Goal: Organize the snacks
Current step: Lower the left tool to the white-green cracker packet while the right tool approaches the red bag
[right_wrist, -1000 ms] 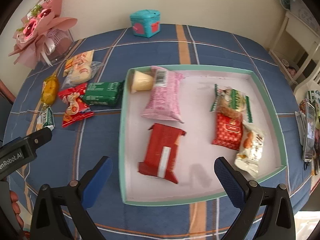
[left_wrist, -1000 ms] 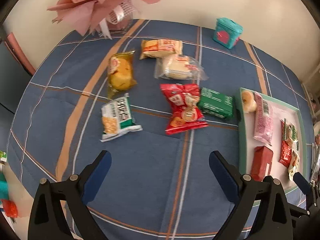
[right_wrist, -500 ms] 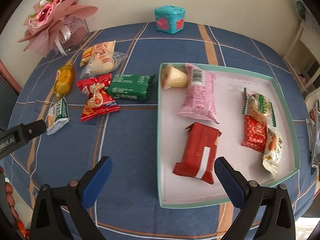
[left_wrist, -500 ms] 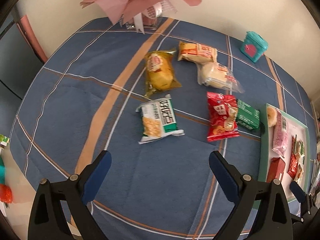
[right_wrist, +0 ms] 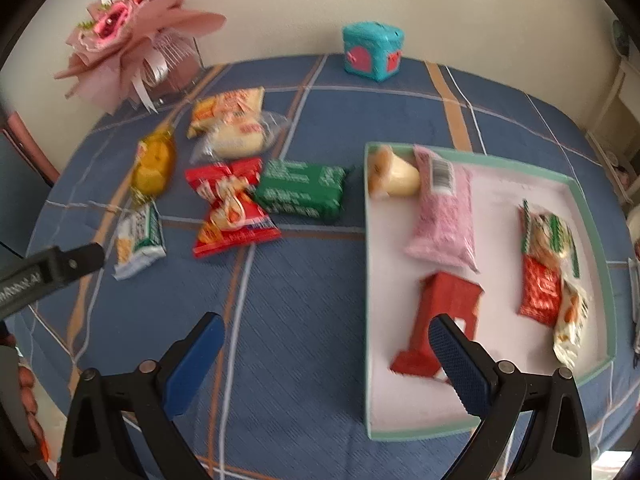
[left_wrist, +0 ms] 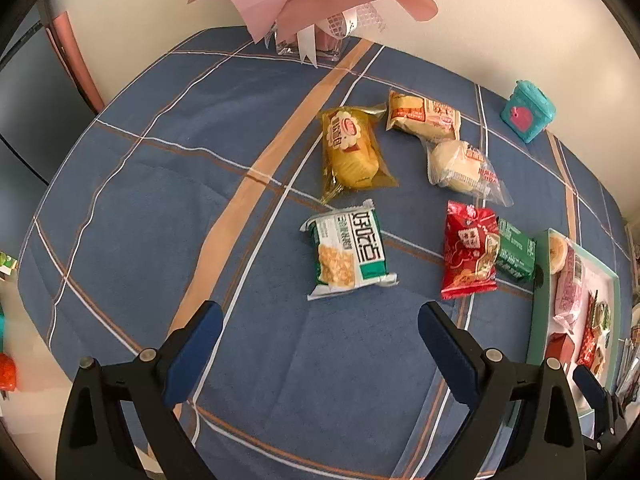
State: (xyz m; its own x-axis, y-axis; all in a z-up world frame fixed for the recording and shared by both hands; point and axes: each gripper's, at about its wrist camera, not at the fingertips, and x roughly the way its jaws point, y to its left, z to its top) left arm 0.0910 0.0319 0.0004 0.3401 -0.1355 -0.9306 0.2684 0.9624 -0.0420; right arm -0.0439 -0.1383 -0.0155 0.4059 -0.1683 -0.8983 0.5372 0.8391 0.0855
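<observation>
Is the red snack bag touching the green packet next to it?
Touching. In the left wrist view the red snack bag overlaps the edge of the green packet, with no blue cloth between them. The right wrist view also shows them pressed together.

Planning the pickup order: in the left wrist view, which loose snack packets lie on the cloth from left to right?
White-and-green cracker packet → yellow cake packet → orange-labelled bread packet → clear-wrapped bun → red packet → green packet.

My table (left_wrist: 168, 208) wears a blue plaid cloth. On it lie a green-white pack (left_wrist: 348, 250), yellow cake (left_wrist: 352, 152), red bag (left_wrist: 468, 250), green bar (right_wrist: 302, 190), tray (right_wrist: 366, 280), teal box (right_wrist: 373, 50) and bouquet (right_wrist: 132, 44).
</observation>
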